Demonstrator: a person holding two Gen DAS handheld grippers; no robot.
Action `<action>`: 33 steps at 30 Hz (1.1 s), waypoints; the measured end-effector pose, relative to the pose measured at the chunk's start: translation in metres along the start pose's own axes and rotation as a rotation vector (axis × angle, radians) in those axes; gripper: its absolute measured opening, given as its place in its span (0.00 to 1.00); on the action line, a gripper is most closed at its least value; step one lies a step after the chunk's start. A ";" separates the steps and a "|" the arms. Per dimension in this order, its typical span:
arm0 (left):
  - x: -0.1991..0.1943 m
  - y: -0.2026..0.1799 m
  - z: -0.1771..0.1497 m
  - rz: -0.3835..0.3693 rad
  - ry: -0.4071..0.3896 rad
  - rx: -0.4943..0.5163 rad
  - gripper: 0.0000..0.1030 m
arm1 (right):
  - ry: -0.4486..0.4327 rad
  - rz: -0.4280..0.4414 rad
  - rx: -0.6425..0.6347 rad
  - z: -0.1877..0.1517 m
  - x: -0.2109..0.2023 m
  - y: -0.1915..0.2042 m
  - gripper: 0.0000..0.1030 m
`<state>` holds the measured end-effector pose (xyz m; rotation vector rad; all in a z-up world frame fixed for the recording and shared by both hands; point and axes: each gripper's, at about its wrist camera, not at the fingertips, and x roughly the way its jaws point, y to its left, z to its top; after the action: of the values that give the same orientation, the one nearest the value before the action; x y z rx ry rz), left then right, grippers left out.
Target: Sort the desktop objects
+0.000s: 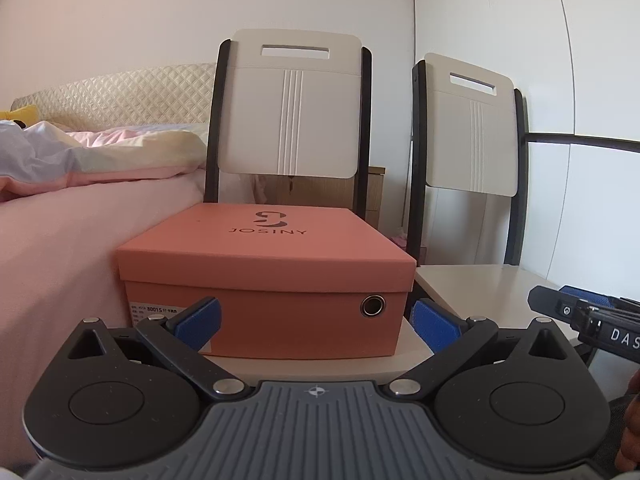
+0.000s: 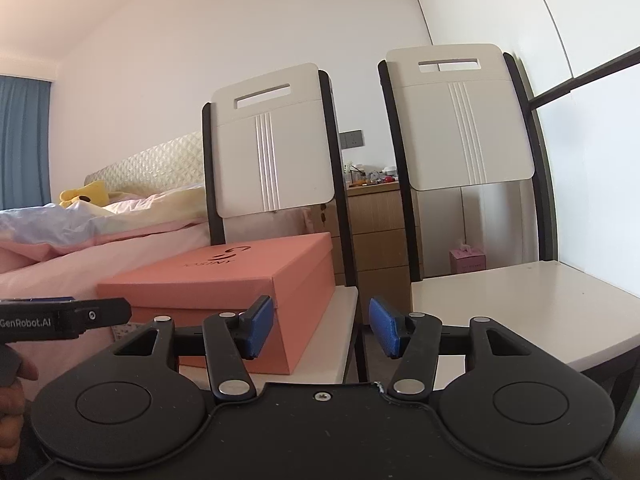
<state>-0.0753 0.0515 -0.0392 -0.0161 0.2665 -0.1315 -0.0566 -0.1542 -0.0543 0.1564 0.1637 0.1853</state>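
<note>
Nothing looked sorted yet. The salmon-pink JOSINY shoebox (image 1: 266, 276) sat lidded on the seat of the left chair (image 1: 416, 354), squarely in front of the left gripper (image 1: 316, 320), whose blue-padded jaws were spread wide and held nothing. The right gripper (image 2: 322, 326) was likewise well open and empty, aimed at the gap between the two chairs, with the box's near corner just beside its left pad. The right chair's seat (image 2: 520, 312) carried nothing that showed, so by my judgement the whole task remained, and no small desktop items were visible in either view.

The box filled most of its seat, its front face close to the seat's front edge; its left side stood near the pink bed (image 1: 52, 264). The chair backs closed off the far side. Open room lay toward the bare right seat, with the wall (image 2: 600, 200) close on its right
</note>
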 end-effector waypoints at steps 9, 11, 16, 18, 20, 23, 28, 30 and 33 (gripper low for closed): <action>-0.022 -0.005 -0.008 0.003 -0.030 0.010 1.00 | -0.005 -0.019 0.002 -0.007 -0.026 0.000 0.60; -0.017 -0.007 -0.013 0.011 -0.020 0.015 1.00 | -0.004 -0.024 0.002 -0.007 -0.028 -0.001 0.60; -0.010 -0.008 -0.020 0.025 0.007 0.015 1.00 | -0.012 -0.027 -0.003 -0.007 -0.030 -0.002 0.70; -0.010 -0.009 -0.020 0.029 -0.003 0.015 1.00 | -0.015 -0.026 -0.006 -0.007 -0.031 -0.002 0.73; -0.011 -0.010 -0.020 0.037 -0.017 0.017 1.00 | -0.019 -0.026 -0.011 -0.007 -0.031 -0.001 0.79; -0.010 -0.011 -0.020 0.051 -0.031 0.026 1.00 | -0.033 -0.028 -0.025 -0.008 -0.033 0.001 0.87; -0.004 -0.009 -0.025 0.053 -0.036 0.023 1.00 | -0.036 -0.018 -0.044 -0.008 -0.033 0.002 0.88; 0.000 -0.008 -0.027 0.059 -0.027 0.020 1.00 | -0.035 -0.017 -0.046 -0.008 -0.032 0.003 0.89; 0.001 -0.007 -0.027 0.060 -0.029 0.012 1.00 | -0.040 -0.010 -0.043 -0.007 -0.030 0.003 0.95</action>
<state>-0.0825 0.0446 -0.0654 0.0023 0.2366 -0.0728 -0.0880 -0.1563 -0.0565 0.1165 0.1202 0.1752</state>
